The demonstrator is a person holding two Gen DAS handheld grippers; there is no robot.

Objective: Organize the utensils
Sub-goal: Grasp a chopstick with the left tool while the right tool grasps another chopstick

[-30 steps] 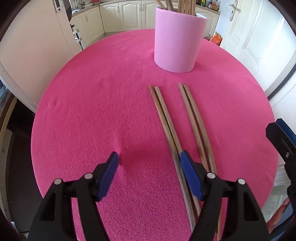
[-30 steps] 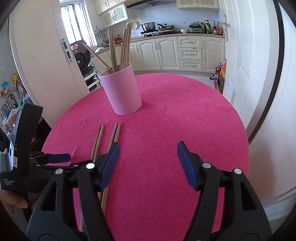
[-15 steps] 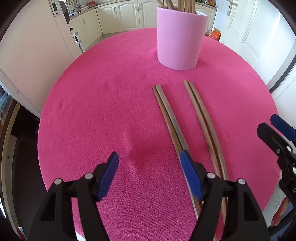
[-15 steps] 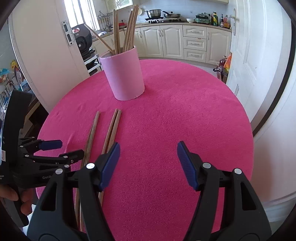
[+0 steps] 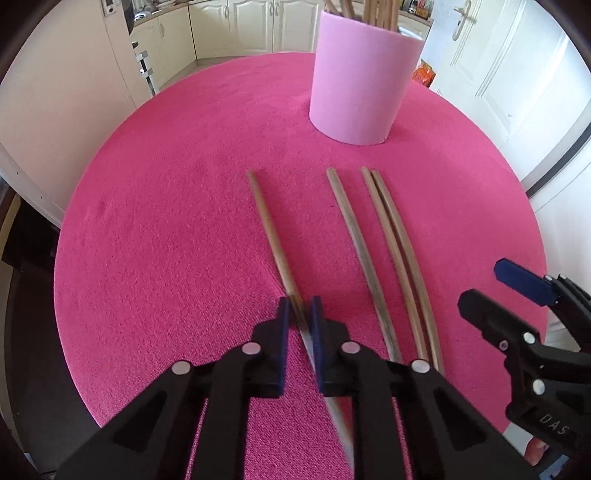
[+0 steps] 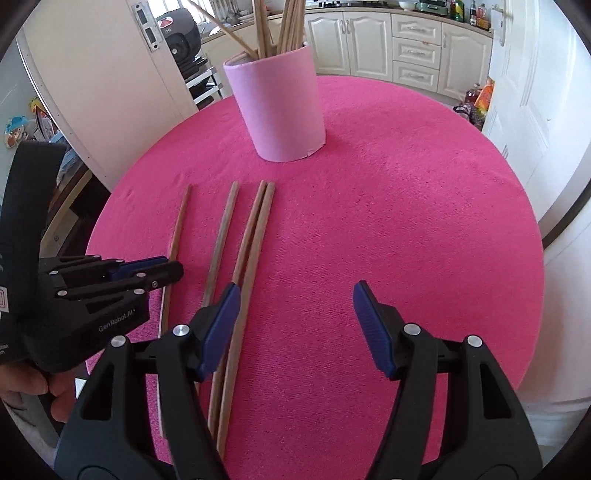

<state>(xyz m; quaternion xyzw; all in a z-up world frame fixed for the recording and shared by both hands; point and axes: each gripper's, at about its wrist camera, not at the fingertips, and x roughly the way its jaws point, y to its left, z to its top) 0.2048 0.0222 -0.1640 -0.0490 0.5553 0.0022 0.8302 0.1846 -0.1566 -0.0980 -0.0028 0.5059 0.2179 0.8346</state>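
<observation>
On a round table draped in a bright pink cloth (image 5: 166,221), the left gripper (image 5: 298,317) is clenched on a single wooden chopstick (image 5: 271,236), its blue pads pressed against the stick's near portion while the far tip points toward a pink cylindrical holder (image 5: 360,81) at the far side of the table. Three more chopsticks lie flat to the right of the gripped one: a lone chopstick (image 5: 354,240) nearest it, then a touching pair (image 5: 397,240) farther right. The holder stands upright and contains a bundle of long wooden sticks (image 6: 280,26) leaning at different angles. The right gripper (image 6: 295,317) hovers released over the near side of the cloth, its jaws spread wide, with its left pad above the paired chopsticks. White kitchen cabinets (image 6: 413,55) line the far wall.
</observation>
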